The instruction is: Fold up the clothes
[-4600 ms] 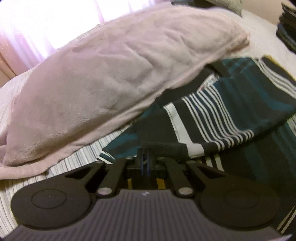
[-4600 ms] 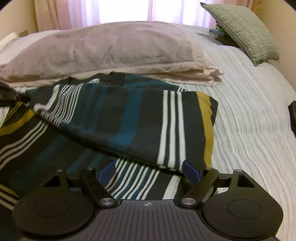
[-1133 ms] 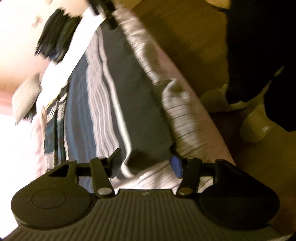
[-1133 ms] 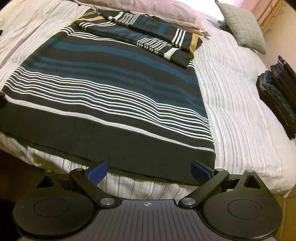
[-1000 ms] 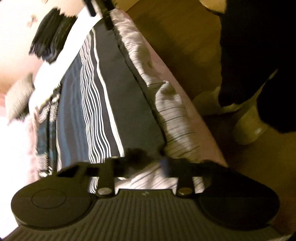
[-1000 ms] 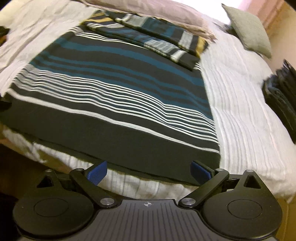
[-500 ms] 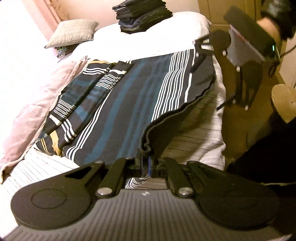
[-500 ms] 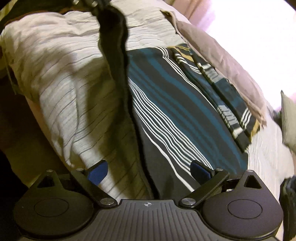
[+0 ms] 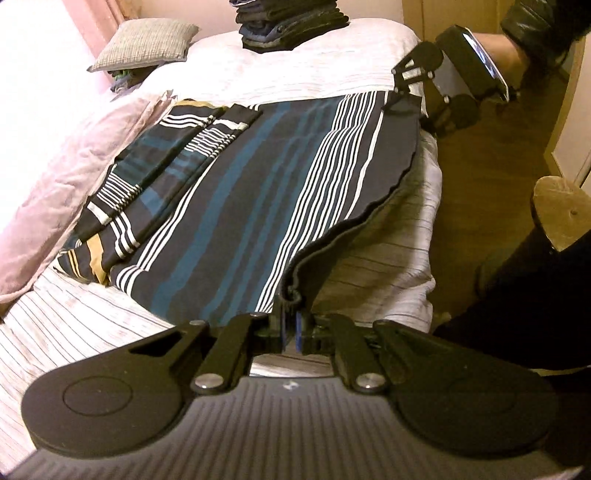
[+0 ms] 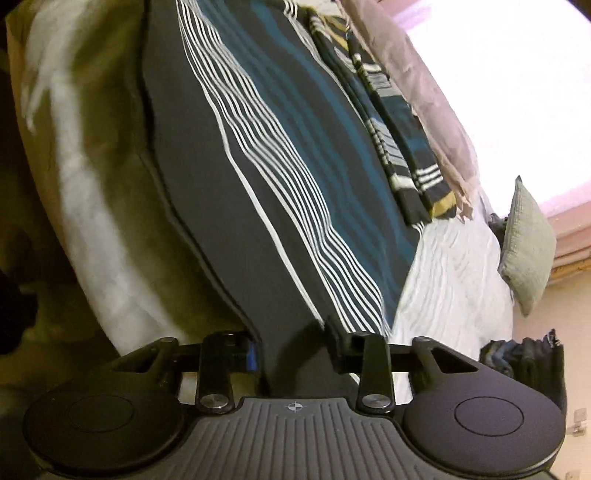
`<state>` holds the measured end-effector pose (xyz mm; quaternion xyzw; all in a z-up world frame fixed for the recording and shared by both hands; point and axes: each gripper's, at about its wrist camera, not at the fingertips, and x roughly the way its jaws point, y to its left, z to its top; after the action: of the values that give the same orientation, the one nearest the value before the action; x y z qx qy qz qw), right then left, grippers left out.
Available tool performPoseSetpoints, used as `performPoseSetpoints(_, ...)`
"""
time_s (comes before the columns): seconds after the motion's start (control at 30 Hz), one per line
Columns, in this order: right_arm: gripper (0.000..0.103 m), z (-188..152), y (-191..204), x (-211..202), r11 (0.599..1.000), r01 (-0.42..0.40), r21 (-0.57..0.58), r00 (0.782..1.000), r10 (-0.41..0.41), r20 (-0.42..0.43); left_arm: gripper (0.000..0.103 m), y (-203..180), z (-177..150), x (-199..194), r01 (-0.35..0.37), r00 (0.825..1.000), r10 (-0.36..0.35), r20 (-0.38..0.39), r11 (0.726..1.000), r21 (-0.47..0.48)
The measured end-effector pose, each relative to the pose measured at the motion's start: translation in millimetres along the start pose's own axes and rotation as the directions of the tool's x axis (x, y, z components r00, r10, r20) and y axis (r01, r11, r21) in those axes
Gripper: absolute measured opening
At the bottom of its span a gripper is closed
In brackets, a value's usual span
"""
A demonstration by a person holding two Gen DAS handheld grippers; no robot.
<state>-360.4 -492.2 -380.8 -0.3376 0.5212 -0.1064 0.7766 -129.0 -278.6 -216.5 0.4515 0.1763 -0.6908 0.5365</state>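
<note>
Striped top (image 9: 236,192): dark with blue and white stripes, spread flat on the bed (image 9: 391,236). Its sleeves are folded across the far end, next to the pink pillow (image 9: 55,184).
Left tongs (image 9: 291,328): pinched tight on the near corner of the top's bottom edge, which is lifted a little off the bed.
Right tongs (image 10: 295,354): partly closed around the other bottom corner. The dark cloth sits between the fingers. I cannot tell if they squeeze it yet.
Folded pile (image 9: 288,22): dark clothes stacked on the far side of the bed.
Grey cushion (image 9: 147,44): far left, near the curtain.
</note>
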Motion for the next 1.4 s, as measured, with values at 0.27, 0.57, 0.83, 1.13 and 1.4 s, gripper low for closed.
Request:
performPoseSetpoints(0.27,0.001,0.3,-24.5,-31.9,0.998,-0.056,-0.017,0.998,0.055,-0.039,0.003,-8.9,-1.9,-15.5,0.060,0.998,-0.059,-0.006,0.994,0.096)
performPoseSetpoints(0.57,0.001,7.8,-30.1,-116.0,0.986,-0.145,-0.085,0.989,0.142,-0.039,0.001,-26.5,-14.3,-80.1,0.069,0.998,-0.069,-0.003,0.996,0.063)
performPoseSetpoints(0.83,0.001,-9.7,2.2,-184.8,0.942,-0.320,-0.099,0.942,0.306,-0.135,0.001,-46.5,-22.2,-103.4,0.166,0.986,-0.165,-0.026,0.986,0.002)
performPoseSetpoints(1.13,0.001,15.5,-54.8,-182.9,0.939,-0.311,-0.145,0.947,0.292,-0.136,0.002,-32.1,-12.7,-121.0,0.194,0.981,-0.195,-0.014,0.979,-0.056)
performPoseSetpoints(1.4,0.001,80.0,-192.8,-111.6,0.956,-0.213,-0.203,0.977,0.208,-0.047,0.002,107.5,56.1,-98.2,-0.028,0.999,0.034,0.025,0.979,-0.202)
